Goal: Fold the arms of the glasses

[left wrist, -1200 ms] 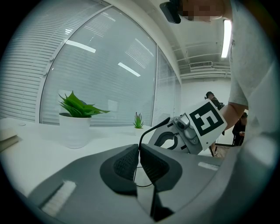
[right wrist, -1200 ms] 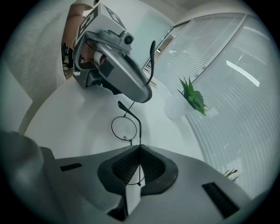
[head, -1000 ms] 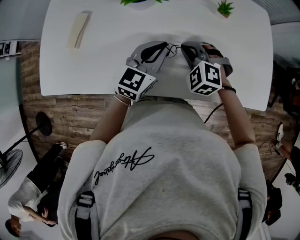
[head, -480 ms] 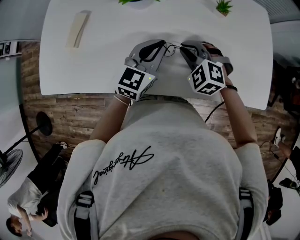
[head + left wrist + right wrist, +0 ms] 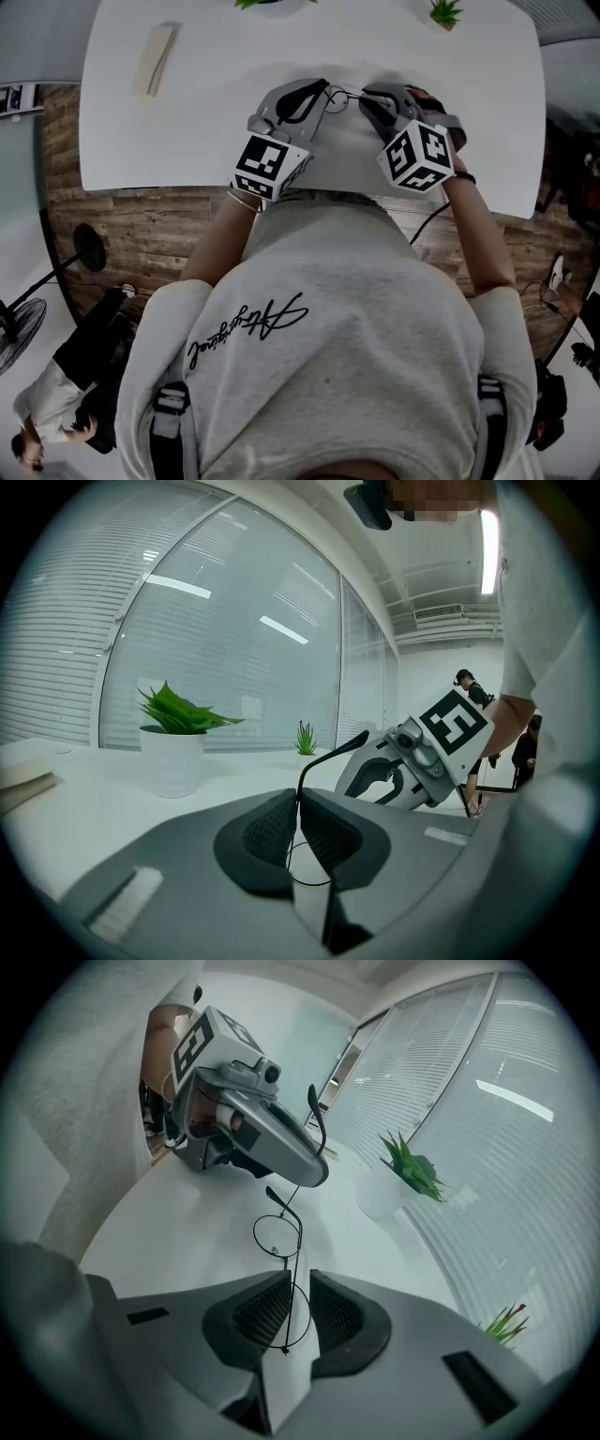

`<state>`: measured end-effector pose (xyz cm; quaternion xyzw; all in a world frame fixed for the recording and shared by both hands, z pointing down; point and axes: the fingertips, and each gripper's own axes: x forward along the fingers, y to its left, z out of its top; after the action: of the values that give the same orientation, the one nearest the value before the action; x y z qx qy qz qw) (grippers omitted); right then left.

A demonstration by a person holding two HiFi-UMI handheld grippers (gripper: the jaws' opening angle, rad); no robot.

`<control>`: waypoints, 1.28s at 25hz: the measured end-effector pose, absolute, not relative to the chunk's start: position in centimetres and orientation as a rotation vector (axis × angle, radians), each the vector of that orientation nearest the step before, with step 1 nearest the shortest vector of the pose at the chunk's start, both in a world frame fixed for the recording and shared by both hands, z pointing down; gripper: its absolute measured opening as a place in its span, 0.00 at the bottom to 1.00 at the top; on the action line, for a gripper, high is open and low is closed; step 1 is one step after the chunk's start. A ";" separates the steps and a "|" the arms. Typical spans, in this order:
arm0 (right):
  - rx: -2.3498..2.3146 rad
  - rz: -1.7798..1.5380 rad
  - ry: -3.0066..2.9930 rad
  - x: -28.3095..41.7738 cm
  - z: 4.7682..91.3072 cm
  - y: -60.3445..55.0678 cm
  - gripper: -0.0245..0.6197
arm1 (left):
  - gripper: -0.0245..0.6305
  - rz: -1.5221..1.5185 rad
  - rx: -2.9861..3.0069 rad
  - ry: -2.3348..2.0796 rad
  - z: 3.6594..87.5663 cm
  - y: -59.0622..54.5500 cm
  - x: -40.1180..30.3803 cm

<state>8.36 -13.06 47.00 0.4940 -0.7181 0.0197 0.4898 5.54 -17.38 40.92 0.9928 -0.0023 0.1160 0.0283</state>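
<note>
Holding the glasses (image 5: 276, 1236) over the white surface (image 5: 187, 131): left tool (image 5: 298, 829) is clamped on one thin arm, while right tool (image 5: 298, 1305) has just been opening, with the rim between its pads but not pinched. Wire frame looks light, springy and easily bent, so grip the arm near the hinge, never the lenses.
</note>
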 end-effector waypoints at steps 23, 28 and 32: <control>1.347 0.195 -1.832 9.6 46.4 -10.6 0.08 | 0.05 0.360 3.062 -0.027 40.8 -17.1 5.4; 1.428 0.273 -1.856 10.9 46.3 -9.6 0.09 | 0.05 0.353 3.066 -0.036 40.8 -17.1 5.4; 1.431 0.325 -1.889 11.4 46.3 -9.1 0.09 | 0.05 0.352 3.065 -0.051 40.9 -17.0 5.4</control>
<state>11.39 -9.07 46.27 0.5567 -0.7349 0.1265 0.3662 5.35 -17.04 40.87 0.9930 -0.0164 0.1140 0.0278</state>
